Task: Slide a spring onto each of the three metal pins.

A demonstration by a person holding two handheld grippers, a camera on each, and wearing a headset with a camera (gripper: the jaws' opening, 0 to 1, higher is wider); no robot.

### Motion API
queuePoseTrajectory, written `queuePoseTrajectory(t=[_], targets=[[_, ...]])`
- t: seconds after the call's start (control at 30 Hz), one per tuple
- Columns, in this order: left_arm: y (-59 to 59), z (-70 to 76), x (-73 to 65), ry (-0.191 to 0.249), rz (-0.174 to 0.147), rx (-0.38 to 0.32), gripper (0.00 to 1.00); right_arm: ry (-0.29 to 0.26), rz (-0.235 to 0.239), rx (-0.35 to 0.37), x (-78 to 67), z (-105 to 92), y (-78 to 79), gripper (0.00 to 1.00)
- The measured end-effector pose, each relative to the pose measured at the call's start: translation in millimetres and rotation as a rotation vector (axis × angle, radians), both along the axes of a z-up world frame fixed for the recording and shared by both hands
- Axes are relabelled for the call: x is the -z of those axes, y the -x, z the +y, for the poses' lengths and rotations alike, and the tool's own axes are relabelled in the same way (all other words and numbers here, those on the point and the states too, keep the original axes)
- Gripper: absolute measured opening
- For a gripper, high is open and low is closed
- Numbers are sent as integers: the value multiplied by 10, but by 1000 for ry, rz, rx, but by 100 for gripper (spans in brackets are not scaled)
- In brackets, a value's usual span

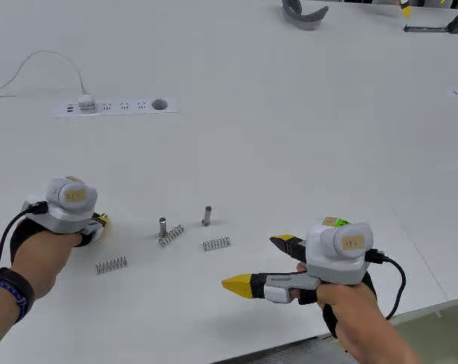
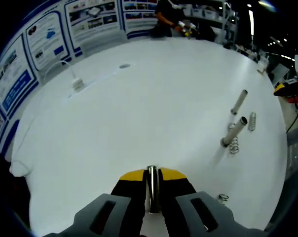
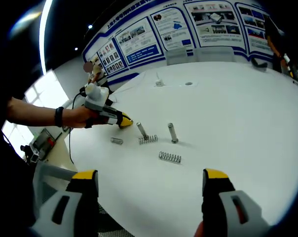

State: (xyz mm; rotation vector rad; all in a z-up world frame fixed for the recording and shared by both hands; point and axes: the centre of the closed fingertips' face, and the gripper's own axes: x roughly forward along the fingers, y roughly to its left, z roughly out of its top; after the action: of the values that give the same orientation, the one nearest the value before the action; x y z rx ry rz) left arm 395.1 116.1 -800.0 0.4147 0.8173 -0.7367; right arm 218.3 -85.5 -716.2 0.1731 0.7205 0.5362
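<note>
The left claw (image 2: 151, 174) is pressed together on a held pin (image 2: 151, 190), low over the left part of the white bench (image 1: 305, 136). Two more pins stand upright mid-bench, to the right of that claw: the left pin (image 1: 163, 226) and the right pin (image 1: 207, 215). Three springs lie flat: the first spring (image 1: 111, 265) near the left claw, the second spring (image 1: 170, 235) at the foot of the left pin, and the third spring (image 1: 216, 243) just in front of the right pin. The right claw (image 1: 259, 264) is spread wide, just right of the third spring and on its near side, apart from it
</note>
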Motion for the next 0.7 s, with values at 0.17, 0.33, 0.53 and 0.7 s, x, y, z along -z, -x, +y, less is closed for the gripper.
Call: queuePoseTrajectory(t=[0.17,0.33,0.53,0.7], targets=[[-10,-10,8,-31,-35,49,10,-5,1,3,1,2,-2,88],[20,-2,2,-44,-11,73,8,-7,0,4,-2,21,-14,88],[27,46,-88,-16,0,51,8,-9,-4,9,-17,18,-31,88],[19,84,-220,21,-12,27,8,-11,-8,21,-32,-9,-37,87]])
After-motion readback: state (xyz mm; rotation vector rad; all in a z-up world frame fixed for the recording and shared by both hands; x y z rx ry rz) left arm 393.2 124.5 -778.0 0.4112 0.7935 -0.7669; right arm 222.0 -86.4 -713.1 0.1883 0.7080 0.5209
